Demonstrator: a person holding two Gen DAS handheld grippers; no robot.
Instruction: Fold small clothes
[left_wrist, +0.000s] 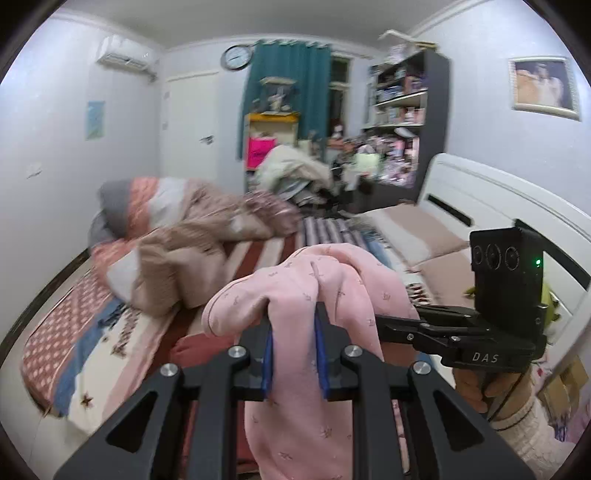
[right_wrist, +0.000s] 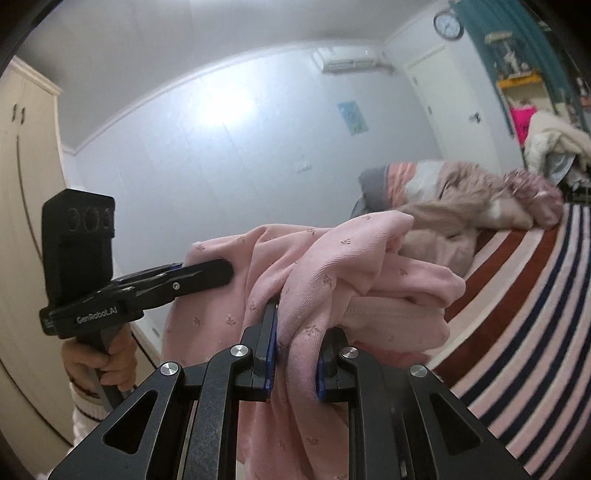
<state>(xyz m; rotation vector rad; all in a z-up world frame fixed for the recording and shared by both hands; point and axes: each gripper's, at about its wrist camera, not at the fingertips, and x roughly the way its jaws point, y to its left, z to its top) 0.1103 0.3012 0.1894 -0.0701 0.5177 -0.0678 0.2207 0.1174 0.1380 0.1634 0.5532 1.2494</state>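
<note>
Pink garment (left_wrist: 310, 295) is held aloft above the bed (left_wrist: 92, 332), pinched by both the left gripper (left_wrist: 293, 354) and right gripper (right_wrist: 295, 354). Soft, light, floppy cloth; a hem, seemingly bunched, should be sought.

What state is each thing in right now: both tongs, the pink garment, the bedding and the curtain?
Left tongs: shut on the pink garment.
Right tongs: shut on the pink garment.
Pink garment: bunched, unfolded, held up off the bed between both tongs.
Beige quilt: crumpled in a heap on the bed.
Striped bedsheet: spread flat.
Teal curtain: drawn to one side; window partly uncovered.
</note>
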